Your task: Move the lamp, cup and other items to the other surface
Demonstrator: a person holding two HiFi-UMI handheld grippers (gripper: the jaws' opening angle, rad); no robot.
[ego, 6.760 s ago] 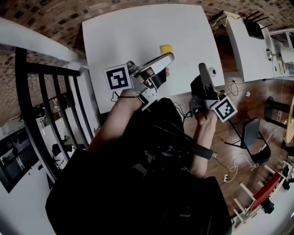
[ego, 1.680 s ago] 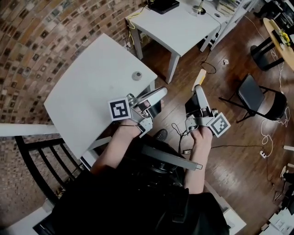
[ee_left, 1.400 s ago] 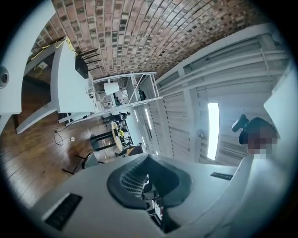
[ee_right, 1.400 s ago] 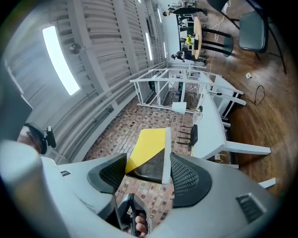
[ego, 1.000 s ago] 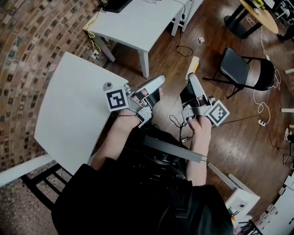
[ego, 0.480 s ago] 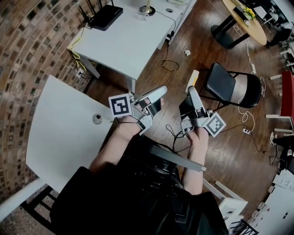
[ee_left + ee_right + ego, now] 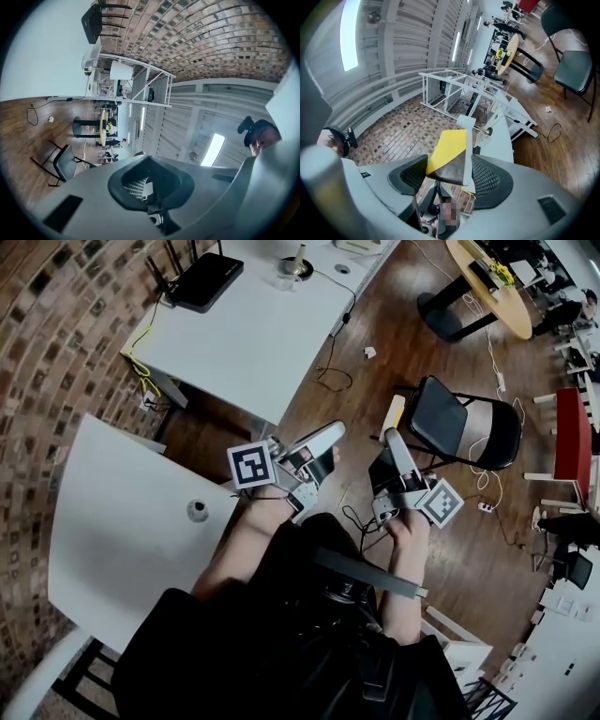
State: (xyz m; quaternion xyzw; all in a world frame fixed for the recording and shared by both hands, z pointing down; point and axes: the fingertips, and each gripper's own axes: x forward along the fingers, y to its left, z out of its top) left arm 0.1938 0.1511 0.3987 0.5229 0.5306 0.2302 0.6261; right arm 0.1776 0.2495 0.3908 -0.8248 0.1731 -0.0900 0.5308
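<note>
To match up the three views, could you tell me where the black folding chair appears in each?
Head view: black folding chair, right of centre.
Left gripper view: chair at lower left, tipped sideways.
Right gripper view: chair at the upper right edge.
Shared landmark: round wooden table, near the chair in all three.

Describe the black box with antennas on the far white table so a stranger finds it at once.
Follow the brick wall on the head view's left up to the far white table. At its corner nearest that wall lies the router, a flat black box with thin antennas along one edge. Unlike the upright brass-stemmed lamp further along, it lies low and all black.
</note>
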